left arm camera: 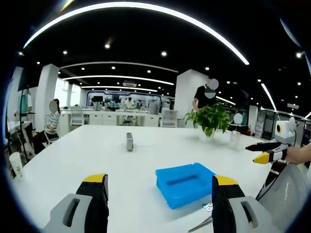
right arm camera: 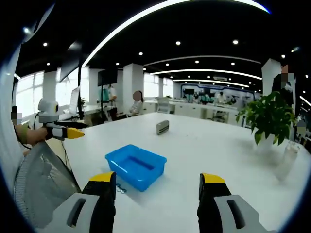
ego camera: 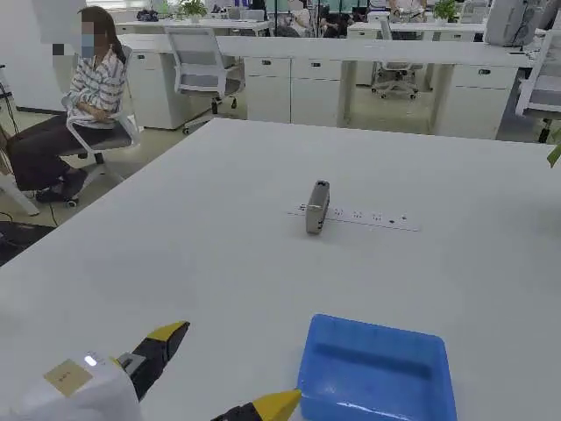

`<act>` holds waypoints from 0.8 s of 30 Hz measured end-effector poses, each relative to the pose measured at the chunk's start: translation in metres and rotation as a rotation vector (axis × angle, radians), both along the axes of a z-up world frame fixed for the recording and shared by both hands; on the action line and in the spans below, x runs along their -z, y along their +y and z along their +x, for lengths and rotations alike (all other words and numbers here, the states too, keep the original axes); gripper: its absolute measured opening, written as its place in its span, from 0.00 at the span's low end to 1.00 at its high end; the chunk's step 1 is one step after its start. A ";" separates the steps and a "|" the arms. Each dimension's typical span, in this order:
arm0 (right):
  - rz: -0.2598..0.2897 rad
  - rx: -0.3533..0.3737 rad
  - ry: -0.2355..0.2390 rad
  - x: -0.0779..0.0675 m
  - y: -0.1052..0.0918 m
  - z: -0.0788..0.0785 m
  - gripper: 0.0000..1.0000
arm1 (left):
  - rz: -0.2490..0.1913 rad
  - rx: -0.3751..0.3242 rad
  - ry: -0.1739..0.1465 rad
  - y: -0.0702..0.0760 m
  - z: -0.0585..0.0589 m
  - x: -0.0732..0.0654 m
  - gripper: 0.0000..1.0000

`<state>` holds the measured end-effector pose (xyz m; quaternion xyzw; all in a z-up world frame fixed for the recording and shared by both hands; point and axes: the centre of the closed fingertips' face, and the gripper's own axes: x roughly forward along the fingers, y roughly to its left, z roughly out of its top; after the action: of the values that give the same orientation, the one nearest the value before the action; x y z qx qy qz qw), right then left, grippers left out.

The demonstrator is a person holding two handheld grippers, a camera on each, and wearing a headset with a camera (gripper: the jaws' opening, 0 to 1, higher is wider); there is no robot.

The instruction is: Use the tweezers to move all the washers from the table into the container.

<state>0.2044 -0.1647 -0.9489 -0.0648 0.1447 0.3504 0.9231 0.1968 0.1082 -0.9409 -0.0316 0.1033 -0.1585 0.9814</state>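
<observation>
"What does the left gripper (left arm camera: 160, 182) look like?"

"It has two black jaws, each capped with a yellow tip. Each jaw rises from a pale grey block with a rounded slot cut through it."

"And the right gripper (right arm camera: 158, 180)?"

"It looks the same: black jaws, yellow tips, grey slotted blocks."

"Does the head view add anything?"

"There the left gripper's casing is white. On top it carries a small square tan label (ego camera: 67, 377), with a tiny lit lamp (ego camera: 90, 360) just beside it."

gripper (ego camera: 237, 361) — jaws apart (lower left) | blue container (ego camera: 372, 364) just beside
</observation>
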 end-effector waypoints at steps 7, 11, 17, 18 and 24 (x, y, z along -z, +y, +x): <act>0.000 0.001 0.002 0.000 0.000 0.000 0.66 | -0.005 0.004 0.006 0.000 0.000 0.001 0.87; -0.002 0.001 0.003 0.001 0.000 0.000 0.66 | 0.006 0.002 0.003 0.000 0.000 0.001 0.87; -0.007 -0.004 0.004 0.001 0.001 0.000 0.65 | 0.002 0.003 0.010 0.000 0.000 0.002 0.87; -0.009 -0.006 0.004 0.001 0.001 0.000 0.65 | 0.003 0.003 0.007 0.000 0.000 0.002 0.87; -0.007 -0.010 0.006 0.001 0.002 -0.001 0.65 | 0.002 -0.001 0.014 0.001 0.000 0.003 0.87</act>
<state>0.2033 -0.1627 -0.9503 -0.0679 0.1484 0.3545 0.9207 0.1964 0.1089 -0.9436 -0.0320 0.1105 -0.1577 0.9808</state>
